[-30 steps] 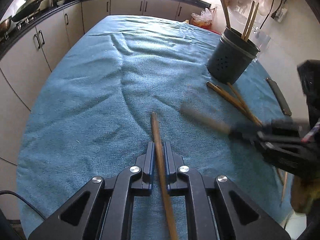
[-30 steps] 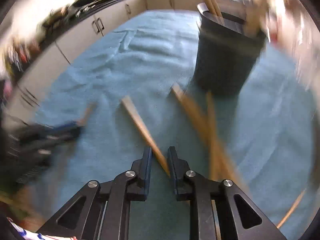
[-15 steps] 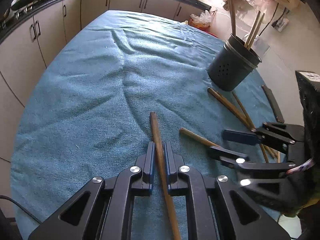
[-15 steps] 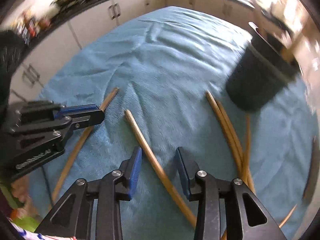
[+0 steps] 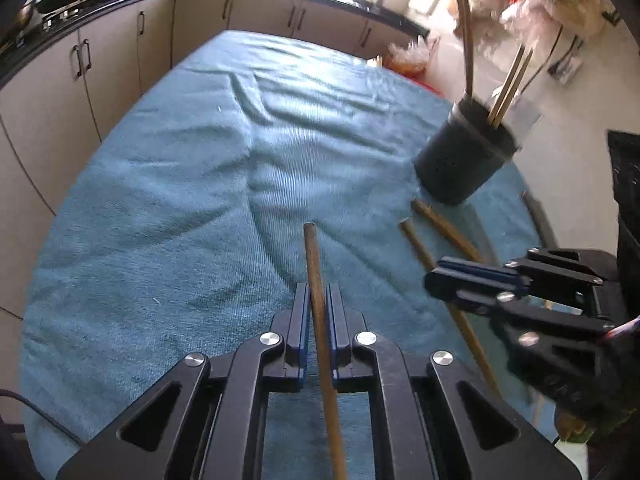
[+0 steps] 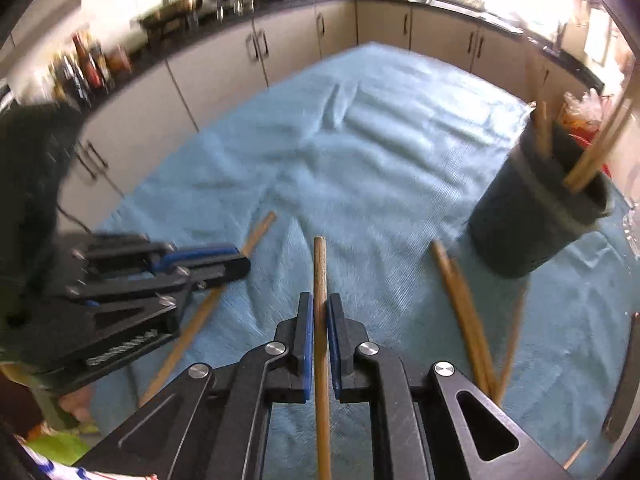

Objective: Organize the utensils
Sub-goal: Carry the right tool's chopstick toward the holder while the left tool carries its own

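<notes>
A: Room ahead of the left gripper [image 5: 318, 300]?
B: Bare cloth [image 5: 192, 184] to the far edge. It tilts down, clamped on a stick [image 5: 316, 280].
A: The right gripper [image 6: 319, 312]?
B: Tilted down, pinching a second stick [image 6: 320, 276]. The pot [image 6: 536, 216], ahead-right, holds more sticks [image 6: 592, 160]; loose sticks [image 6: 460, 300] lie nearby.

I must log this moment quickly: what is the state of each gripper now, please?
Left gripper: closed on a wooden stick.
Right gripper: closed on another wooden stick.
</notes>
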Demonstrator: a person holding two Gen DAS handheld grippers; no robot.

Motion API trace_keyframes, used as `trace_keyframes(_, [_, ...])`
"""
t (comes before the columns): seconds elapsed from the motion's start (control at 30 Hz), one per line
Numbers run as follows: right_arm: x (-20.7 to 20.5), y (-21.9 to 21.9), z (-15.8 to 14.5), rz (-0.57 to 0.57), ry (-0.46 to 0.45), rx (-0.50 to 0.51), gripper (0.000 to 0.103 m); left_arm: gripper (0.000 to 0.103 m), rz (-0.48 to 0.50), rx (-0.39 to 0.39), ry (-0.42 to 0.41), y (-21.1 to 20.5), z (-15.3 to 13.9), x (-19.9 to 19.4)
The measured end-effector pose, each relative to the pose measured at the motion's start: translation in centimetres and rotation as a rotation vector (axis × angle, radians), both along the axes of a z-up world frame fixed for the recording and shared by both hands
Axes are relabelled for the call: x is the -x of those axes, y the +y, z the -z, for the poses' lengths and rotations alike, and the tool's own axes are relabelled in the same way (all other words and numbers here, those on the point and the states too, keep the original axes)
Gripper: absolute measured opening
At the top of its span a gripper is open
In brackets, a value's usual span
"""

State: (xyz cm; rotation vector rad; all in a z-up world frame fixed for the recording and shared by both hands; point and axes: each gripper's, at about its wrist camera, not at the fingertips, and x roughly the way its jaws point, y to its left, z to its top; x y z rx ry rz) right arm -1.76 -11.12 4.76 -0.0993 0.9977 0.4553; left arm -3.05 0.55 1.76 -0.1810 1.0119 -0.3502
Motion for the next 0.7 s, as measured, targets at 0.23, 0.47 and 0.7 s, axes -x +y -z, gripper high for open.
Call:
trace_keyframes(0.23, [3.8,-2.8,-4.7,0.105,-0.168,-0.08,0.007,0.007,-0.054,0.048,-0.121,1.1,-4.8,2.8])
trace_keyframes(0.47, [7.4,-5.4,-7.6,0.194,-0.27,-0.133,0.007,0.007,-0.056,0.057,-0.261,0.4,-9.5,6.5])
trace_keyframes(0.7, [10.6,-8.3,-9.7,0.275,-0.352,-0.165,0.007,0.007,-0.019,0.048,-0.347,-1.8,-12.2,9.2])
